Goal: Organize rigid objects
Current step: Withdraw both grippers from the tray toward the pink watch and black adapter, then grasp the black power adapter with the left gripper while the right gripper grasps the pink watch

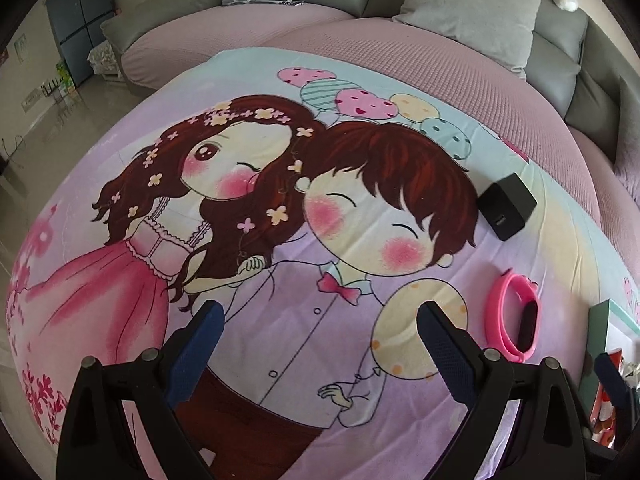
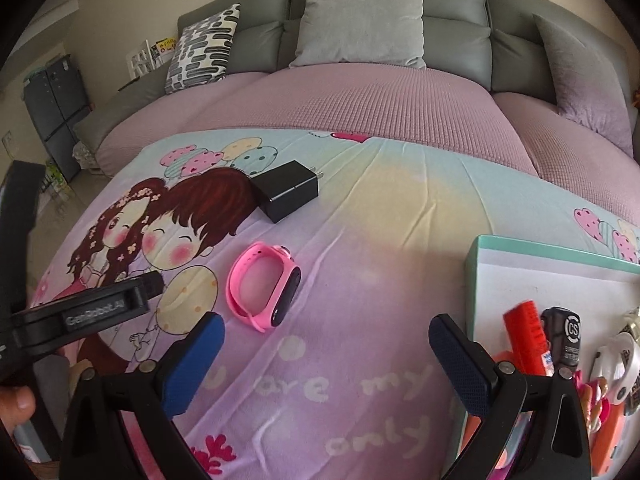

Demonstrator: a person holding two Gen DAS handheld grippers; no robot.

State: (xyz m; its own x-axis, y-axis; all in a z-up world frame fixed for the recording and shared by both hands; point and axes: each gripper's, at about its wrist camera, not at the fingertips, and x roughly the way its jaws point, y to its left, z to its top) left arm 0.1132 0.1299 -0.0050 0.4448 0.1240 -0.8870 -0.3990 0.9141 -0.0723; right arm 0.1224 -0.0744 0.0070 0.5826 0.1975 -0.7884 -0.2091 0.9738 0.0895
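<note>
Living room, grey sofa behind; work surface is a cartoon-print blanket [image 2: 360,240] laid over a pink waffle-weave cover. My landmark is the mint-rimmed white box [image 2: 520,268], already holding a red tube, keys and other small bits.

Left of the box lies a pink smartwatch [image 2: 264,284] [image 1: 514,316]: glossy dark face, soft silicone band curled into a loop. Beyond the watch, farther from the box, sits a black USB charger block [image 2: 286,190] [image 1: 506,206], matte, hard-edged, prongs showing.

Right gripper [image 2: 326,356] hangs released, jaws wide, nothing between them, just left of the box. Left gripper [image 1: 320,340] likewise spread and empty, well left of the watch.

Risks, my judgement: the band is springy and could squirt from the blue textured pads; the blanket is soft and wrinkled, so a low approach may snag cloth. The charger's smooth faces may slip if pinched off-centre.
</note>
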